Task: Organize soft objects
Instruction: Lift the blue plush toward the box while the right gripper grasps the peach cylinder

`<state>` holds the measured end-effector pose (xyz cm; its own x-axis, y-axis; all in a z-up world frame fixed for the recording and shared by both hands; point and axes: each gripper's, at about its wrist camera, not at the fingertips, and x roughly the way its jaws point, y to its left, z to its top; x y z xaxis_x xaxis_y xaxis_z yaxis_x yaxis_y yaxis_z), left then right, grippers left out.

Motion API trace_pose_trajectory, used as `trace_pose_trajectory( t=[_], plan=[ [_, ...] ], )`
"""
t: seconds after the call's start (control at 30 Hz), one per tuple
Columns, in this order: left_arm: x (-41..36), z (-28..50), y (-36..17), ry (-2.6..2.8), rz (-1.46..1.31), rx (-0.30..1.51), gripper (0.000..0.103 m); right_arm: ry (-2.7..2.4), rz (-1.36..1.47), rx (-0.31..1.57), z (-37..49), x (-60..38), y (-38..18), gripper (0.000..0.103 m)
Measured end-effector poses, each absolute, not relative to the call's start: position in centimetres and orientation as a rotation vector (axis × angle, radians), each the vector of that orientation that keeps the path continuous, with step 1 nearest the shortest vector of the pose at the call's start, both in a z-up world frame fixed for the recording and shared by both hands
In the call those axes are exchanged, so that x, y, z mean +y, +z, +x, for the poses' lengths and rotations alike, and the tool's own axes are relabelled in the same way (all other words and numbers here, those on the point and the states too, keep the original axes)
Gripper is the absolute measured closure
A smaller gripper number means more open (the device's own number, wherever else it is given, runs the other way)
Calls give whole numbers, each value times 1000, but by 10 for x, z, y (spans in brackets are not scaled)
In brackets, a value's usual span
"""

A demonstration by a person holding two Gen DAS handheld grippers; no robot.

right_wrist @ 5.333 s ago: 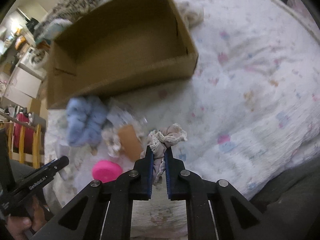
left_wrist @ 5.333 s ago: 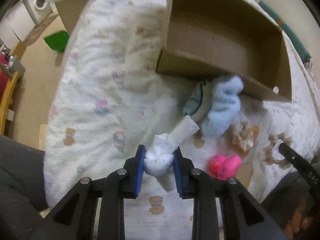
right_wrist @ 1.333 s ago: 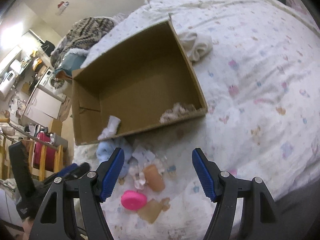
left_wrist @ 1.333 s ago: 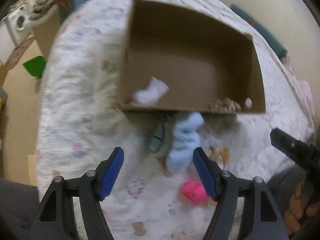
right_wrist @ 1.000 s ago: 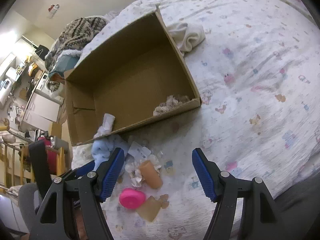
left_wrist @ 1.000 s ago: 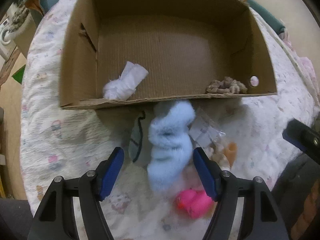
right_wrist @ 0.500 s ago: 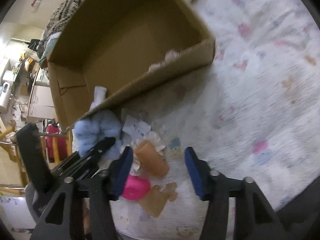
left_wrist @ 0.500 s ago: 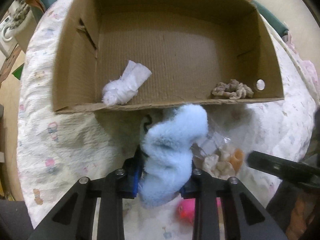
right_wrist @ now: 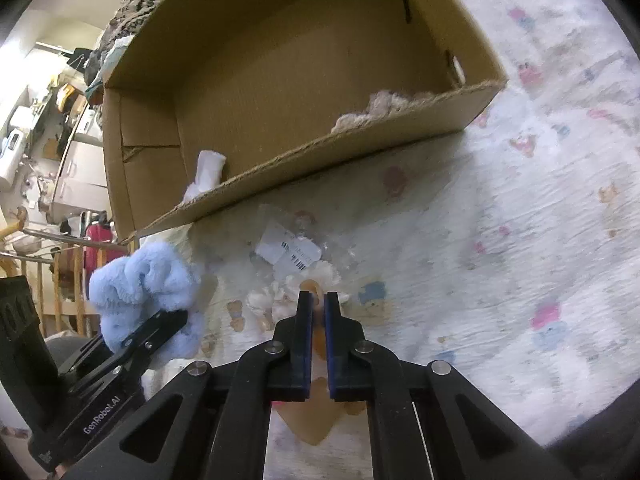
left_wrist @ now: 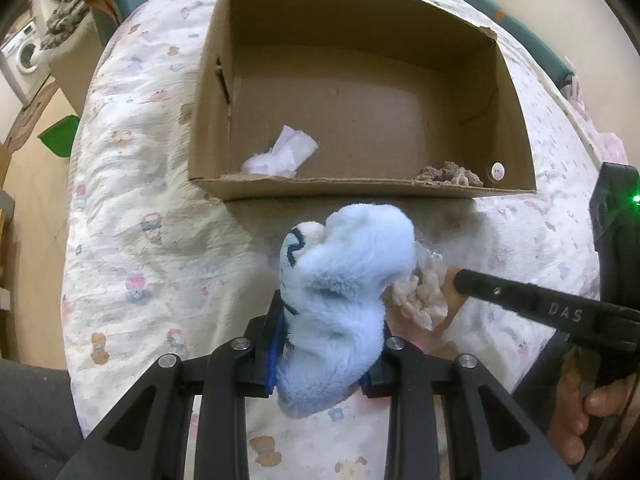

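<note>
My left gripper (left_wrist: 326, 344) is shut on a fluffy light-blue plush (left_wrist: 344, 300), held just above the bed in front of the cardboard box (left_wrist: 360, 190); the plush also shows in the right wrist view (right_wrist: 144, 284). In the box lie a white cloth bundle (left_wrist: 280, 156) and a beige crocheted piece (left_wrist: 448, 172). My right gripper (right_wrist: 314, 300) is shut on an orange soft piece with a cream frill (right_wrist: 316, 334), low on the bed; its finger (left_wrist: 520, 296) shows in the left wrist view beside the frill (left_wrist: 422, 296).
A clear packet with a barcode label (right_wrist: 288, 250) lies in front of the box. A flat tan piece (right_wrist: 316, 416) lies under my right gripper. The bed's patterned blanket (left_wrist: 132, 208) drops off at the left toward the floor.
My left gripper has lifted the blue plush slightly, clear of the bed. My right gripper has closed from open onto the orange frilled piece.
</note>
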<state>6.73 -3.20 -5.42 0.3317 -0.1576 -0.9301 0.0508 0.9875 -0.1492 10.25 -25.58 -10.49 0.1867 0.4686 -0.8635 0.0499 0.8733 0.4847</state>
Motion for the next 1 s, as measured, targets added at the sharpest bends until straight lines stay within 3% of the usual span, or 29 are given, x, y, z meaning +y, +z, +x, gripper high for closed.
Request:
trace_pose_trajectory(
  t=[0.5,1.0],
  plan=[
    [-14,47,-28,-11,-63,1104,77,375,439,1170,84,-270,-44,97],
    [-8,72,40,-28,-41,920,77,405,416,947,105,-275,25,97]
  ],
)
